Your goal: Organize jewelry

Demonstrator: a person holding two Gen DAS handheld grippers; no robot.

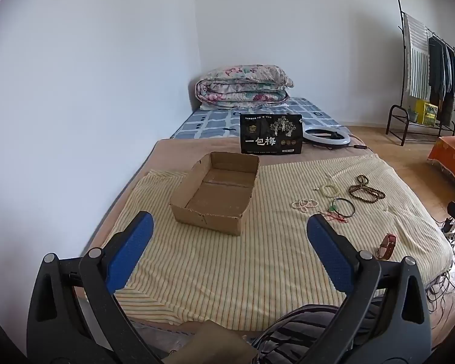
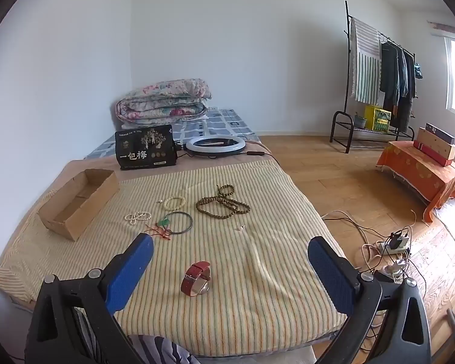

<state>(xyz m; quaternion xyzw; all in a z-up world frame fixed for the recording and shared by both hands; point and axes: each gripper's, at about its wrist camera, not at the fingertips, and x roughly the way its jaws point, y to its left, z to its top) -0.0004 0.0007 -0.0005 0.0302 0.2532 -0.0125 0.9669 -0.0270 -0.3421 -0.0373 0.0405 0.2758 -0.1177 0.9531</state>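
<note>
Each handheld tool is built the same: the left gripper (image 1: 230,223) and the right gripper (image 2: 230,242) have matte black plastic arms with triangular cut-outs and round silver pivot screws. Their fingers (image 1: 130,250) carry blue, finely textured rectangular pads. Below them shows black-and-grey striped fabric (image 1: 300,327), perhaps the person's clothing.

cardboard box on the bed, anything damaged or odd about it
Yes. The open brown cardboard box on the striped yellow blanket has no flaps, and its near rim is ragged and torn, with a small rip in the front wall. It is empty; the jewelry lies loose on the blanket to its right.
</note>
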